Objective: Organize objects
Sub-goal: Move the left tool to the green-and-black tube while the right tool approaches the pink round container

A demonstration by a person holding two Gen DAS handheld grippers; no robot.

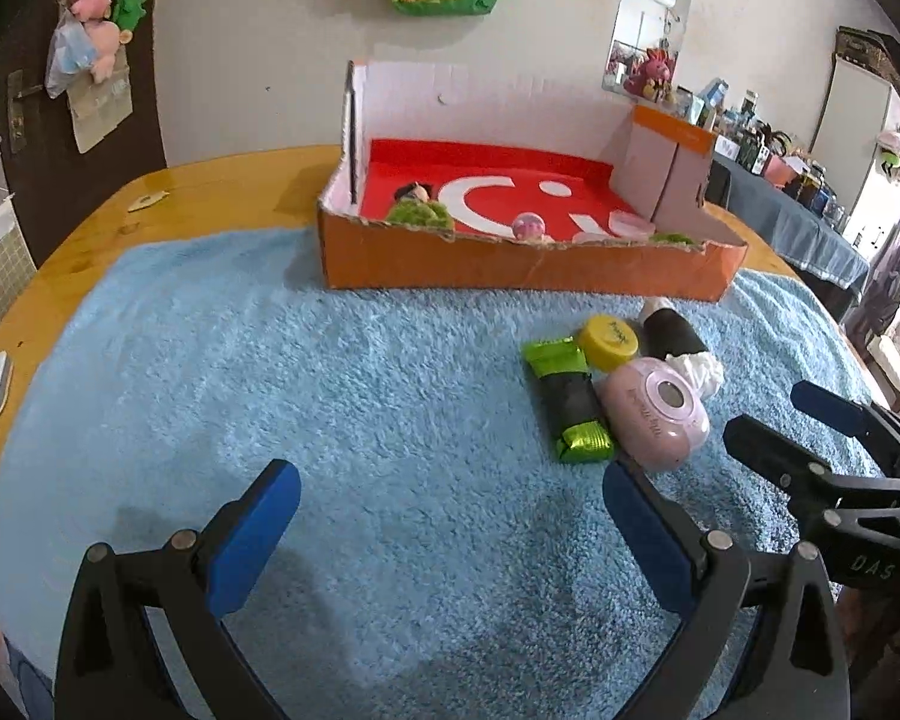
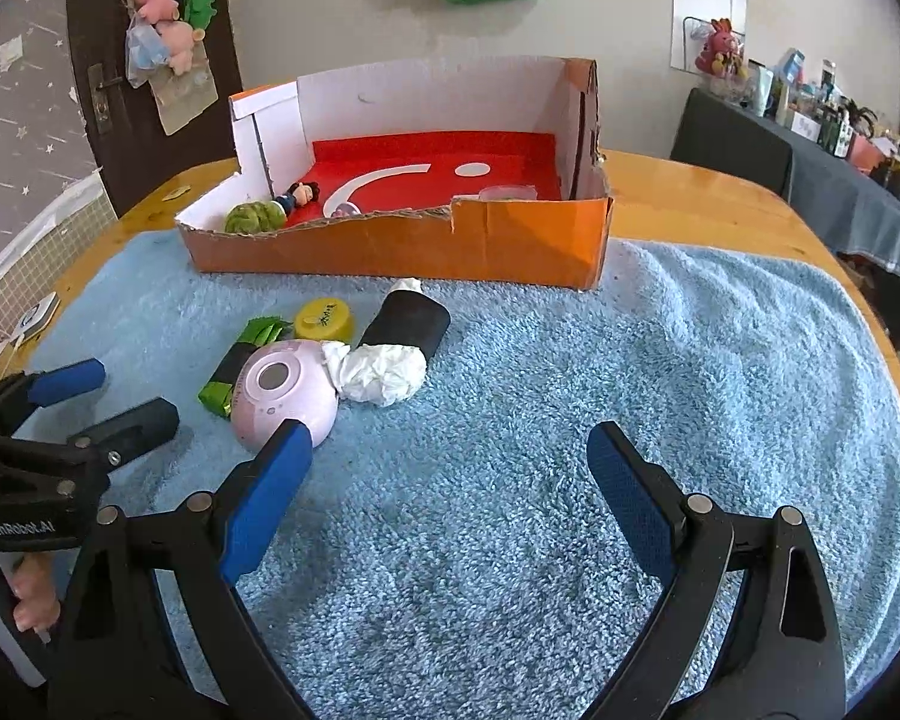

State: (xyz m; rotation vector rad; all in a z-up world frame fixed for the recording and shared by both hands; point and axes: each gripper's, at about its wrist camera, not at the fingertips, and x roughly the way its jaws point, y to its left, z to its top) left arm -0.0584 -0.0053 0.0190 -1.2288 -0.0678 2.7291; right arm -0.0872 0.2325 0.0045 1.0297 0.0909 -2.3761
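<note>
I hold my left tool point(image 1: 450, 531) and right tool point(image 2: 450, 477) open and empty above the blue towel point(image 2: 630, 360), because the pink case point(image 2: 285, 399) and its neighbours wait before the box point(image 2: 402, 252).

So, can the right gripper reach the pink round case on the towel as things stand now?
Probably yes. The right gripper is open and holds nothing, and the pink round case lies just past its left fingertip on the blue towel. Nothing covers the case; the left gripper hovers close beside it, though.

Pale wall point(image 2: 630, 30), dark door point(image 2: 96, 30), wall mirror point(image 1: 654, 18), cluttered side table point(image 2: 858, 180).
</note>
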